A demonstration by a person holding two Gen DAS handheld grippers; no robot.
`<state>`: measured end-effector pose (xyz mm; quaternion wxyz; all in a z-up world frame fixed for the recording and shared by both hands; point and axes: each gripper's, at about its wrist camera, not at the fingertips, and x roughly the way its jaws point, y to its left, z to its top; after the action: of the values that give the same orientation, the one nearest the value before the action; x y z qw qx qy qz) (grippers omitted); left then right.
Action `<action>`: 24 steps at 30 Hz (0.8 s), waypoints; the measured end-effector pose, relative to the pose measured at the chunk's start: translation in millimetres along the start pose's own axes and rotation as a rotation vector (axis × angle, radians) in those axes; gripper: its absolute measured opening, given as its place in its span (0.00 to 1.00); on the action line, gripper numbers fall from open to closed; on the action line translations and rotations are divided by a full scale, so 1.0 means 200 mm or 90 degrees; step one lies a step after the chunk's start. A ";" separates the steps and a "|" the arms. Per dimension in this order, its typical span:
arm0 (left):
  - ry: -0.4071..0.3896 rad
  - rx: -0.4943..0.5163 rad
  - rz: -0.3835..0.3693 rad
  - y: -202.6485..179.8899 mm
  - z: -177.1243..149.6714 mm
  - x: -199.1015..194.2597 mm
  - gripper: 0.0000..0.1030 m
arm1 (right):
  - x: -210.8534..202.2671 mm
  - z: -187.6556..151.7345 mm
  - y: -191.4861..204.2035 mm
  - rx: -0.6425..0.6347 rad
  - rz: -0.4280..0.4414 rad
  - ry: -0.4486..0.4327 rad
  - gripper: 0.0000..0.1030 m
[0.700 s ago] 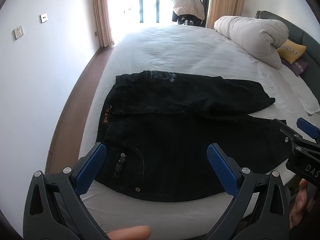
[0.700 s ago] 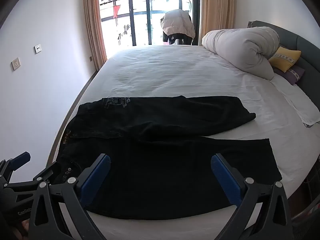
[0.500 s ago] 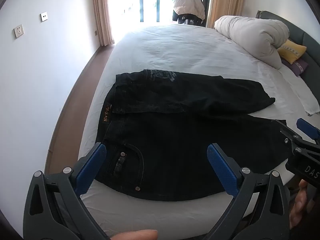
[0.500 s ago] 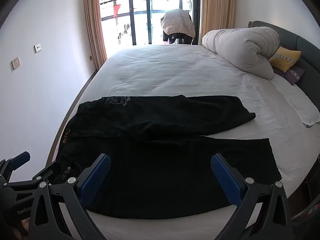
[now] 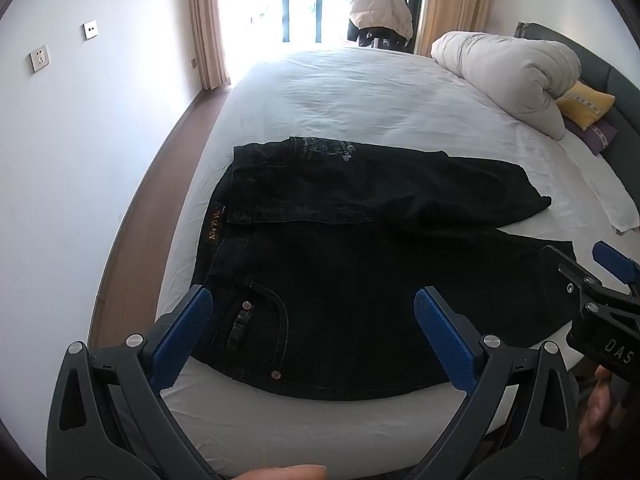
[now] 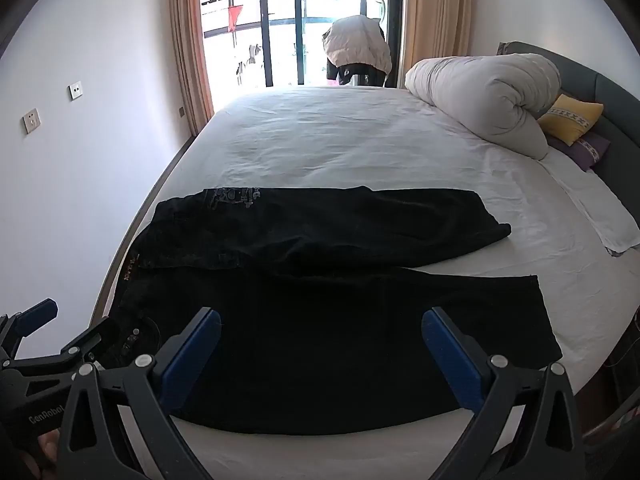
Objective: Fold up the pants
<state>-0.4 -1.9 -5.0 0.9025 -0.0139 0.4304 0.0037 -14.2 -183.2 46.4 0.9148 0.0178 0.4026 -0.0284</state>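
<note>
Black jeans [image 5: 360, 264] lie flat on the white bed [image 5: 360, 92], waist to the left, legs to the right, the far leg partly over the near one; they also show in the right wrist view [image 6: 340, 308]. My left gripper [image 5: 314, 332] is open and empty, held above the waist and pocket near the bed's front edge. My right gripper [image 6: 322, 354] is open and empty above the near leg. Each gripper shows at the edge of the other's view, the right one [image 5: 600, 296] and the left one [image 6: 48, 340].
A rolled white duvet [image 6: 480, 96] and yellow and purple pillows [image 6: 572, 124] lie at the head, right. A folded white cloth [image 6: 604, 216] lies at the right edge. A wall and wooden floor strip [image 5: 140, 200] run along the left. A balcony door stands beyond.
Both grippers have risen or drawn back very slightly; the jeans have not moved and both jaws stay open.
</note>
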 end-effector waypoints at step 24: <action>0.002 -0.003 0.000 0.02 0.00 0.02 1.00 | 0.05 -0.06 0.01 -0.006 -0.006 0.023 1.00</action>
<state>2.6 2.2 -7.5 0.9019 -0.0157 0.4317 0.0046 -16.9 -181.4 31.6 0.9071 0.0121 0.4196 -0.0302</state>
